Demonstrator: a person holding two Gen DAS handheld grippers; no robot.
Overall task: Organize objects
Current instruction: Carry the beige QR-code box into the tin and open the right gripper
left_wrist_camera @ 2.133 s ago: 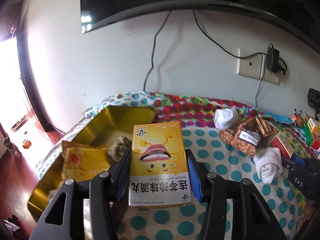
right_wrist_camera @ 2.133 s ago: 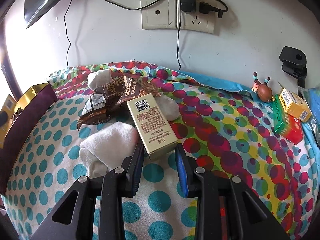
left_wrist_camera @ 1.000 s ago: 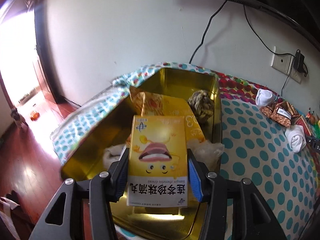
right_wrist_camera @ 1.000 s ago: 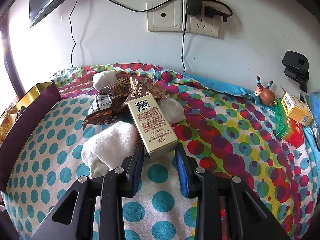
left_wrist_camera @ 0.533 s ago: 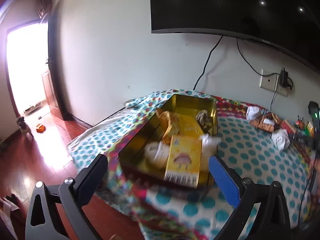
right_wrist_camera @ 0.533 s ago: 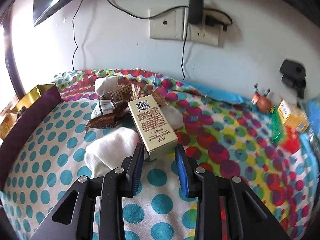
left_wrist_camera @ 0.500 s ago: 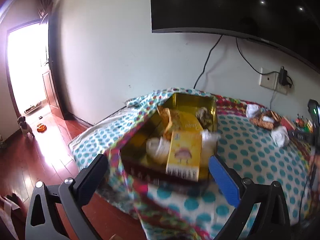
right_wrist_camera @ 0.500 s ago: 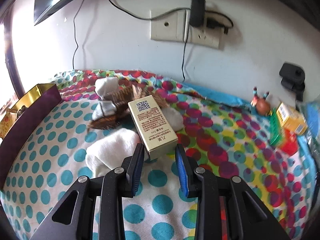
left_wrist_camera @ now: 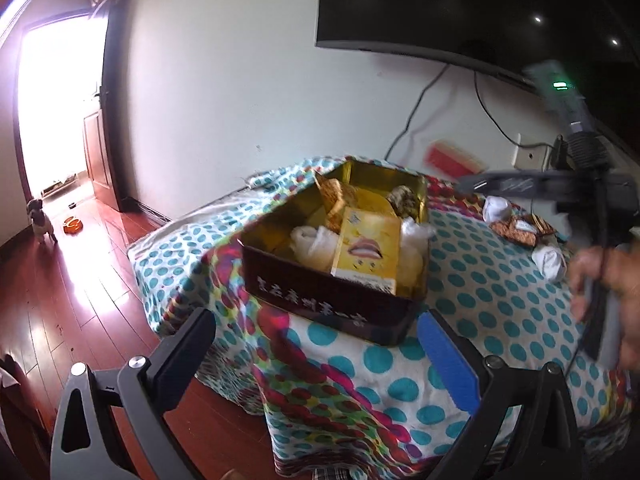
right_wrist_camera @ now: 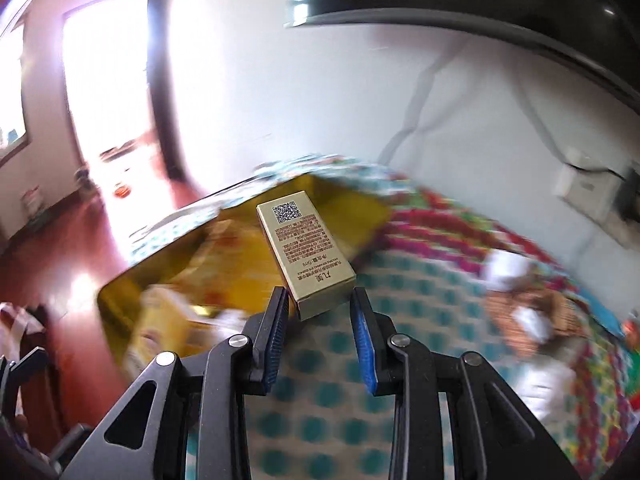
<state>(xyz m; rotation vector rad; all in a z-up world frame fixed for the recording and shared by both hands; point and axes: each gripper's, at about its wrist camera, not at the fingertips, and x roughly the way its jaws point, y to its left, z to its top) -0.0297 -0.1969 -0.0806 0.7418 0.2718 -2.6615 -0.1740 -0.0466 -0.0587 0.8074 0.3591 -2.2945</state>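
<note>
The left gripper is held with its jaws spread wide and nothing between them, above the near edge of the table, just short of the tin. The tin is seen on the polka-dot cloth near the table's left end; its outer wall is dark maroon and its inside gold. Inside the tin, a yellow box printed with a cartoon mouth is propped at a tilt against white rolled cloths and crumpled wrappers.

The right gripper is closed on a narrow gold carton, which is gripped at its near end between the blue pads. The carton's QR code is turned up at the far end. The carton is held in the air above the table, over the tin's right edge; the background is motion-blurred.

On the far right of the cloth, brown snack packets and white rolled socks are seen lying close together.
</note>
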